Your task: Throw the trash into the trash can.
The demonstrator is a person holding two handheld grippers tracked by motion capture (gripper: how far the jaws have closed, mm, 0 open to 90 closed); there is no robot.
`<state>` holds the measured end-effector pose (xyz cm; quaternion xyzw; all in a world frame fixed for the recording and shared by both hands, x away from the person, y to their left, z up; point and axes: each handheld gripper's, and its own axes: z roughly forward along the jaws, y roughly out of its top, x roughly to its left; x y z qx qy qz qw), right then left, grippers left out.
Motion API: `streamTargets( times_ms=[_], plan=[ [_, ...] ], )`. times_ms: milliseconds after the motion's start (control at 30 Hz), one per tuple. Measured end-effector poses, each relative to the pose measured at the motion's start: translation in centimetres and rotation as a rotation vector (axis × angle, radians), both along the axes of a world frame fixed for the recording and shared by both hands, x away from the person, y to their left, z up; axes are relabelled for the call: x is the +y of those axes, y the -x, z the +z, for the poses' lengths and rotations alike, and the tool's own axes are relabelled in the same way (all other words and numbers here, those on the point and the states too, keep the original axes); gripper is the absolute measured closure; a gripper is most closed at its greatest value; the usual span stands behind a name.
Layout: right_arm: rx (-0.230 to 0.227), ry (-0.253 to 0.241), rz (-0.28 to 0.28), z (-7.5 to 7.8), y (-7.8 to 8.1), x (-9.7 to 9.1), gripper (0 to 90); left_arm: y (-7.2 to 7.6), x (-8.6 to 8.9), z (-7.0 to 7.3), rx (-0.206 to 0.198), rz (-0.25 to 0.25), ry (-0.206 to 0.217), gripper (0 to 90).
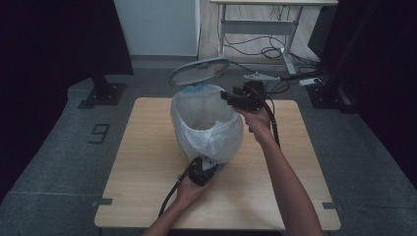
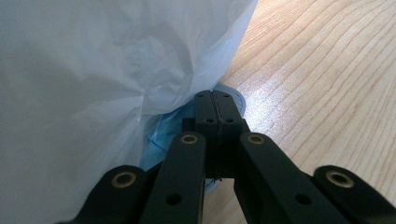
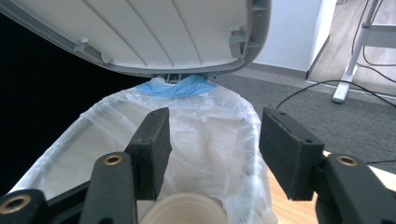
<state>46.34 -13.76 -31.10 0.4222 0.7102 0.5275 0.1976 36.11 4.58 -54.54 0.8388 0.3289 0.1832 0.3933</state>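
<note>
Left hand [image 1: 189, 189]: lower centre of the high view, forearm rising from the bottom edge, wrist low over the table.
Left gripper [image 1: 204, 166]: points away from the person at the foot of the bin; in the left gripper view its black jaws are pressed together at centre frame [image 2: 215, 106], tips at the pale blue base under the overhanging bag. Whether anything is pinched I cannot tell.
Light wooden table [image 1: 147, 162]: grain runs diagonally in the left gripper view.
Round bin lined with a white plastic bag [image 1: 206, 125]: stands upright at centre of the high view, long axis vertical, mouth up.
Cream paper cup [image 3: 184, 210]: bottom centre of the right gripper view, inside the bag, open end up.
Right hand [image 1: 256, 120]: right of the bin, arm stretched from lower right.
Right gripper [image 1: 226, 96]: level at the rim, aimed left; jaws spread [image 3: 214, 151], nothing between the pads.
Grey oval lid [image 1: 199, 71]: tilted up behind the bin.
Writing: a "9" marked on the grey floor [image 1: 100, 132], left of the table.
</note>
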Motion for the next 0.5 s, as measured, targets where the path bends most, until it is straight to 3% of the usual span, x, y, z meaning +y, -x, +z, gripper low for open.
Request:
streamTargets(
  times_ms=[167,500],
  plan=[
    [-0.021,-0.016,0.007,0.1,0.7,-1.2,40.3,0.0,0.0,0.0,-0.003,0.000,-0.003,90.0],
    [-0.022,-0.018,-0.005,-0.1,1.4,-2.5,40.2,0.1,-0.1,0.0,-0.007,0.003,-0.006,90.0]
  ],
)
